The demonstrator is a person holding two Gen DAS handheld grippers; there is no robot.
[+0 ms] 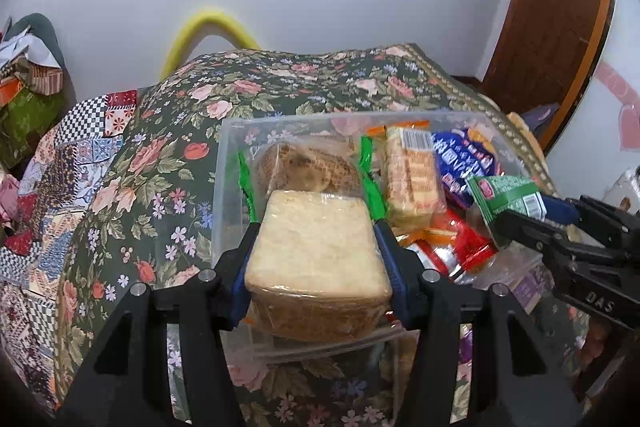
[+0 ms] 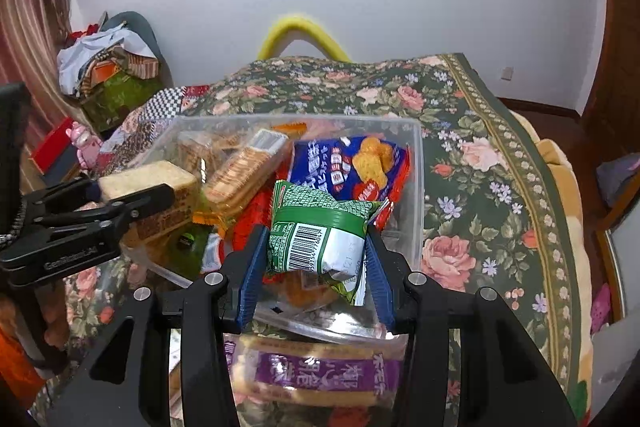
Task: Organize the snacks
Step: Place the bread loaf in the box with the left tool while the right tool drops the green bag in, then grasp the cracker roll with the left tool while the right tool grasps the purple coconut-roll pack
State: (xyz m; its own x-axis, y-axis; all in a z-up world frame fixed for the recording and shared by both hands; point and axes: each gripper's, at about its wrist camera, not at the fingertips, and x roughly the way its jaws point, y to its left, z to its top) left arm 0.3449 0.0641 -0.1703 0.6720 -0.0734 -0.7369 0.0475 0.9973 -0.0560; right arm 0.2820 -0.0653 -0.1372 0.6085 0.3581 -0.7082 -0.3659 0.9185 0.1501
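A clear plastic bin [image 1: 224,163] [image 2: 418,187] stands on a floral cloth and holds several snack packs. My left gripper [image 1: 316,227] is shut on a wrapped bread pack [image 1: 316,251] over the bin's near left side; it also shows in the right wrist view [image 2: 148,179]. My right gripper [image 2: 316,231] is shut on a green snack packet [image 2: 316,231] over the bin's near right side; the packet shows in the left wrist view [image 1: 508,197]. Inside lie a cracker pack [image 1: 412,171], a blue chip bag [image 2: 352,163] and red packets [image 1: 460,239].
A purple-labelled snack pack [image 2: 320,371] lies on the cloth in front of the bin, under my right gripper. The floral-covered surface [image 2: 480,147] extends right and back. A cluttered pile [image 2: 112,67] sits at the far left by the wall.
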